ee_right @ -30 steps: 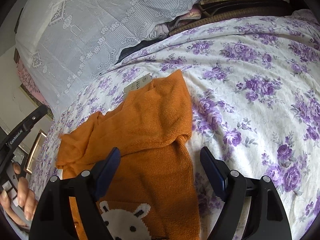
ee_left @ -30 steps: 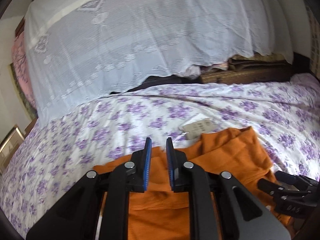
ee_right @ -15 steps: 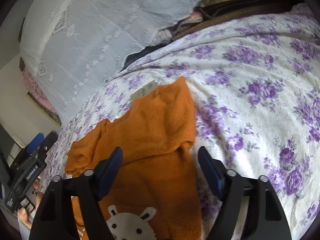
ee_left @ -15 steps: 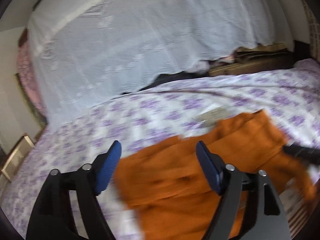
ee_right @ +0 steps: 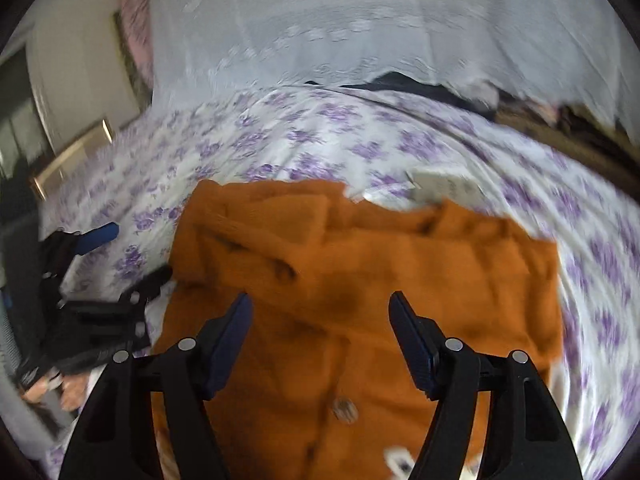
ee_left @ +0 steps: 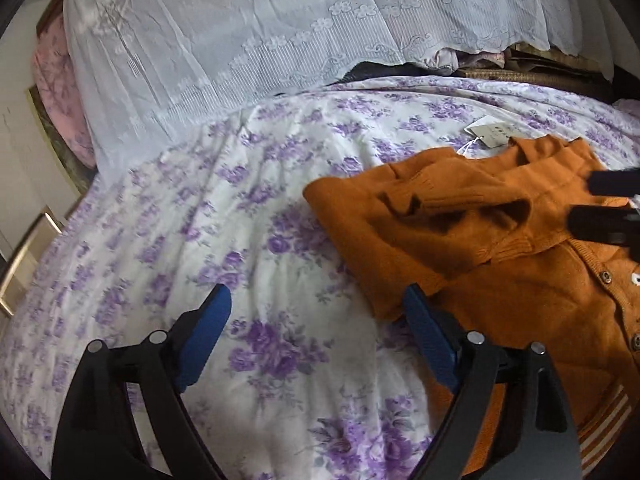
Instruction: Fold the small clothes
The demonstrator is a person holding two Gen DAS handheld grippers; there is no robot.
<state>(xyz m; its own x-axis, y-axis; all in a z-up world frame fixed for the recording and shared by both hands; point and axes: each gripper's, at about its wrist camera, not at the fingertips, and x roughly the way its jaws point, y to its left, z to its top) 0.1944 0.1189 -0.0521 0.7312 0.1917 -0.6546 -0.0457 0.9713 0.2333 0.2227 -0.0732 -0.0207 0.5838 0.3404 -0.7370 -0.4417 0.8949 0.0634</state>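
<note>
The bed [ee_left: 248,208], under a purple-flowered sheet, carries an orange sweater [ee_left: 500,264] lying right of the left tongs [ee_left: 316,324] (paper tag [ee_left: 490,133] beyond it).

Sweater [ee_left: 520,264]: orange knit. Bedsheet [ee_left: 248,240]: white, purple floral print. Lace cloth [ee_left: 240,32]: white, patterned. Gripper pads [ee_left: 204,336]: blue.

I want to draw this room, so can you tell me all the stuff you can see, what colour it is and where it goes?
Sweater: one, orange, lying rumpled on the bed.
Paper tag: one, pale, on the sheet just beyond the sweater.
Bedsheet: one, white with purple flowers, covering the bed.
Lace cloth: one, white, draped behind the bed.
Pink fabric: one, far left, behind the lace.
Left gripper: black with blue pads, open, over bare sheet.
Right gripper: black with blue pads, open, above the sweater.
</note>
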